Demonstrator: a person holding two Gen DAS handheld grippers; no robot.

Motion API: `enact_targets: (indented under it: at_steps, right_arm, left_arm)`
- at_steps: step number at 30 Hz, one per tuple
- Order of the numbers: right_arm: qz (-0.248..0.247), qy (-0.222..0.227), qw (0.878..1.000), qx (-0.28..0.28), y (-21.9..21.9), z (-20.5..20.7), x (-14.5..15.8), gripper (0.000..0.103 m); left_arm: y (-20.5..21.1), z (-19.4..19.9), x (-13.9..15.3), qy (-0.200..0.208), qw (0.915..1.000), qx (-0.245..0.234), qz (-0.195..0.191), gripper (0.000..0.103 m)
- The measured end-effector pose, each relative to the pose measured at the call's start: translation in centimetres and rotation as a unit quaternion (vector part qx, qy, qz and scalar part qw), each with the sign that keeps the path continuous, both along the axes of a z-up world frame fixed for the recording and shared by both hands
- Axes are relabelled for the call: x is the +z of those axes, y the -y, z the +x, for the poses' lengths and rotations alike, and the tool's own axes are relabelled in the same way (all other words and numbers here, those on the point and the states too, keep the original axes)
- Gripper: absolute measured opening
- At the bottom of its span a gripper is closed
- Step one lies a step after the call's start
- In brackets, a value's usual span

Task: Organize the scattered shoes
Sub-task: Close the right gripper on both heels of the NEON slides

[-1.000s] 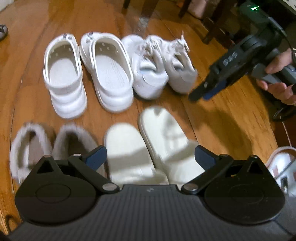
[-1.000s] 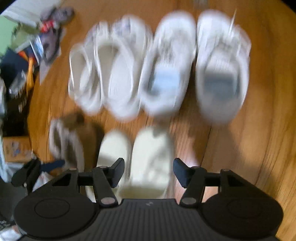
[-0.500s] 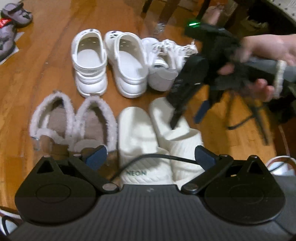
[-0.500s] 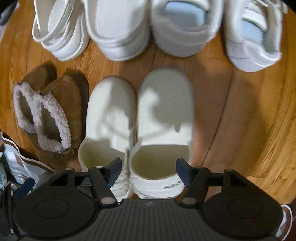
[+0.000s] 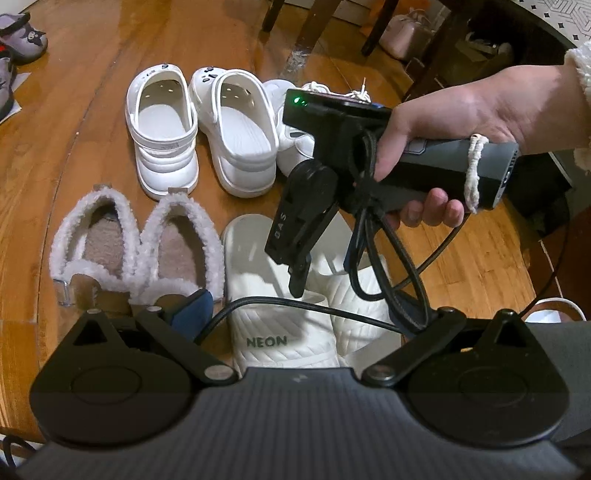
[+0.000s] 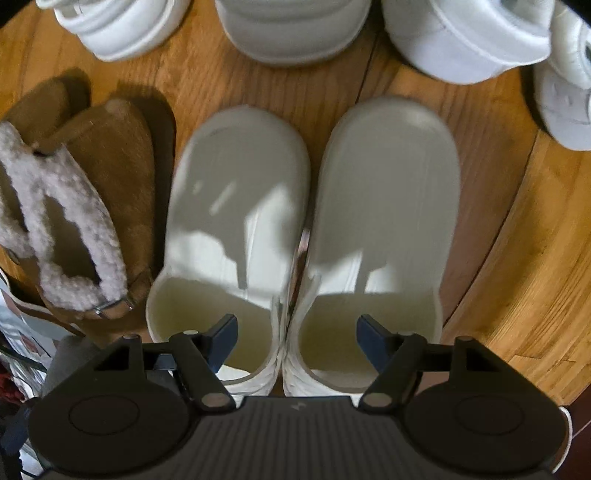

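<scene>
Floor: wooden floor (image 5: pixel 461 266) carries all the shoes; no desk or rack is in view.
Far row: white clogs (image 5: pixel 199 129) stand side by side with heels toward the camera; white sneakers (image 6: pixel 465 33) continue the same row to their right. Pairs are kept together, apparently so the row reads as sorted.
Near row: fur-lined slippers (image 5: pixel 136 243) sit left of the cream slides (image 6: pixel 310 221), again pair beside pair.
Cream slides: the two touch along their inner edges, toes toward the far row; one strap reads NEON.
Right gripper (image 6: pixel 295 332): fingers apart, nothing between them, poised just over the inner strap walls of the two slides. Judged purpose: a straddle to pinch both together or nudge them square.
Left gripper (image 5: pixel 299 310): fingers spread wide, empty, held back near the slides' heels, likely only watching.
Cable: a black cord (image 5: pixel 388 273) hangs across the slides; snag risk.
Stage: judged near finished, final alignment only.
</scene>
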State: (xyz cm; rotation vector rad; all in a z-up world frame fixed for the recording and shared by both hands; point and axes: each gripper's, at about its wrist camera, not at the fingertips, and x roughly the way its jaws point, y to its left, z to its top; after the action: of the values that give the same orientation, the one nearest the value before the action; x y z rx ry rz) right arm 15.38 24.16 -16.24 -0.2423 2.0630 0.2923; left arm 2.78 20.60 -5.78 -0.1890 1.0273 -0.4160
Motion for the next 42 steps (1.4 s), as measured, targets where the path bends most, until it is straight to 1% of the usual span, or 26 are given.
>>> enact_targets:
  at_steps: [3,5,6,7,8,9,10,13,20,23,26,29,31,34,36,37,42]
  right_arm:
    - [-0.004,-0.012,1.000,0.007,0.2,-0.3,-0.5,0.068]
    - [-0.015,-0.020,1.000,0.017,0.5,-0.8,-1.1,0.060]
    - [-0.018,-0.026,0.999,0.018,0.7,-1.2,-1.5,0.054]
    - [-0.011,-0.031,0.999,0.019,0.9,-1.6,-1.7,0.046]
    - [-0.005,-0.037,0.999,0.021,1.0,-2.1,-1.8,0.041]
    - [-0.001,-0.039,0.999,0.027,0.9,-2.4,-1.7,0.029]
    - [-0.001,-0.037,0.999,0.038,0.8,-2.6,-1.5,0.023]
    - [-0.002,-0.026,0.996,0.083,0.9,-3.5,-0.6,0.021]
    - [0.012,0.001,0.998,0.066,3.4,-2.1,1.7,0.020]
    - [0.022,0.006,0.999,0.033,5.0,-1.1,2.6,0.020]
    - [0.027,0.019,0.999,0.018,6.4,-0.9,3.3,0.020]
    - [0.050,0.023,0.998,-0.024,9.6,-0.4,4.2,0.020]
    - [0.044,0.029,0.998,-0.043,12.2,-0.3,4.9,0.020]
    - [0.035,0.037,0.996,-0.066,15.0,0.0,5.3,0.020]
    - [0.030,0.048,0.994,-0.097,18.4,0.4,5.9,0.020]
    - [0.026,0.053,0.992,-0.113,20.1,0.6,6.2,0.020]
    - [0.034,0.062,0.985,-0.155,24.9,1.1,7.6,0.020]
  left_arm:
    - [-0.1,0.1,-0.3,-0.003,1.0000,-0.001,-0.003,0.103]
    - [0.0,0.3,-0.6,-0.006,1.0000,-0.002,-0.003,0.103]
    - [0.0,0.4,-0.7,-0.008,1.0000,-0.002,-0.004,0.103]
    - [0.1,0.5,-0.8,-0.010,0.9999,-0.001,-0.005,0.103]
    - [0.1,0.6,-0.9,-0.010,0.9999,0.003,-0.005,0.103]
    - [0.1,0.7,-0.9,-0.010,0.9999,0.007,-0.005,0.103]
    - [0.1,0.7,-0.9,-0.009,0.9999,0.008,-0.006,0.103]
    - [0.5,0.7,-0.9,-0.011,0.9998,-0.009,-0.016,0.103]
    - [2.5,0.4,-0.4,0.000,0.9993,-0.031,-0.020,0.103]
    - [3.2,0.5,-0.4,0.000,0.9989,-0.042,-0.022,0.103]
    - [3.7,0.5,-0.6,-0.001,0.9984,-0.052,-0.024,0.103]
    - [4.6,0.3,-0.9,0.010,0.9960,-0.085,-0.027,0.103]
    - [5.3,0.1,-1.5,0.008,0.9906,-0.126,-0.052,0.103]
    - [6.2,0.6,-2.0,-0.006,0.9891,-0.133,-0.063,0.103]
    - [7.1,1.0,-2.3,-0.011,0.9885,-0.136,-0.065,0.103]
    - [7.7,1.2,-2.5,-0.013,0.9880,-0.141,-0.062,0.103]
    - [10.8,2.3,-3.7,-0.035,0.9880,-0.145,-0.042,0.103]
